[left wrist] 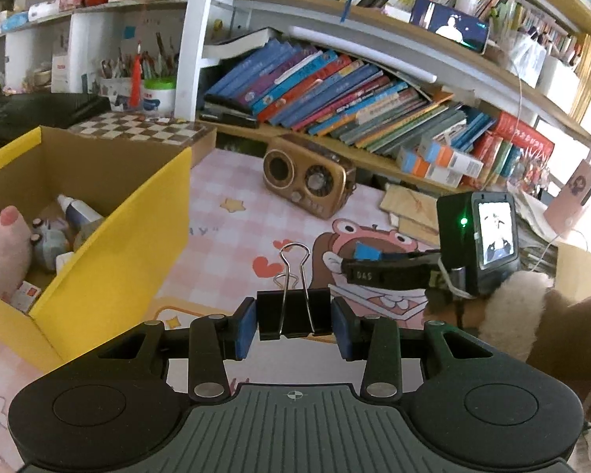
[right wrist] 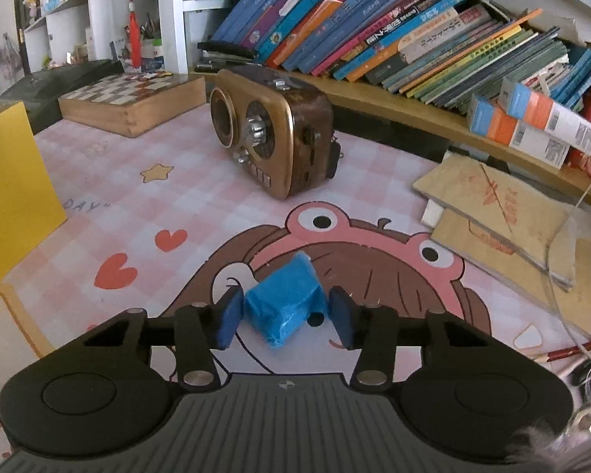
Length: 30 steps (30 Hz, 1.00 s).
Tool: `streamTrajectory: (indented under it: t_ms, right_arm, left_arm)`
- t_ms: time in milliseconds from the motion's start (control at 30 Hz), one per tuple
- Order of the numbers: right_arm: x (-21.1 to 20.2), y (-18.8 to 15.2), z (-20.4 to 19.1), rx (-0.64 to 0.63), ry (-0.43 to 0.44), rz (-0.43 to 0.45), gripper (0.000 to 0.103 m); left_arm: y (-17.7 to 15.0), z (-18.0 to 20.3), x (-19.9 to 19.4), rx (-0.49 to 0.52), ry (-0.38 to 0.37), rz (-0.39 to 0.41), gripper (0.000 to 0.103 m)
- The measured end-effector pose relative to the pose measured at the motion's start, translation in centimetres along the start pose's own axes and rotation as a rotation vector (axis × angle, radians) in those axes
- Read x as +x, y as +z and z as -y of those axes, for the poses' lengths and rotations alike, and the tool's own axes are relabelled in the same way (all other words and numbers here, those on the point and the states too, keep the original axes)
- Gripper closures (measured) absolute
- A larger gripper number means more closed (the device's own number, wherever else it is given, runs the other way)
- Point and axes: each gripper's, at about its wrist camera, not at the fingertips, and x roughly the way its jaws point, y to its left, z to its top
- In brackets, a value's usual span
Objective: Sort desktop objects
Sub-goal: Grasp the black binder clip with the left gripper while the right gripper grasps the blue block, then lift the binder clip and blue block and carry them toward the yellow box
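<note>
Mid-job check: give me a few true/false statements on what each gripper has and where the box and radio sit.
1. The left gripper is shut on a black binder clip. True.
2. The right gripper holds a red eraser. False: a blue packet lies between its fingers.
3. The yellow box already holds a pink plush. True.
4. The radio sits inside the box. False: it stands on the pink mat.

a child's home study desk: crammed bookshelves [right wrist: 374, 31], cartoon mat [right wrist: 138, 205]
</note>
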Motion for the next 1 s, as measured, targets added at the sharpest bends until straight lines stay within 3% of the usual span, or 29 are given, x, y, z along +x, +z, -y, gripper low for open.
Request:
streamTrajectory:
  t_ms: [200, 667, 1000]
  right_arm:
    - [-1.7, 0.0, 0.0, 0.009, 0.013, 0.033, 0.065]
    - [-13.1, -2.0, -1.7, 0.075, 0.028, 0.124, 0.065]
    - [-20.2, -4.3, -5.4, 0.133, -0.006, 0.167, 0.065]
  left_arm:
    - [0.4, 0.0, -1.0, 0.000, -0.019, 0.024, 0.064]
    - [0.4, -0.6, -5.3, 0.037, -0.137, 0.085, 0.064]
    - [-0.9, -3.9, -8.5, 0.057, -0.183, 0.080, 0.064]
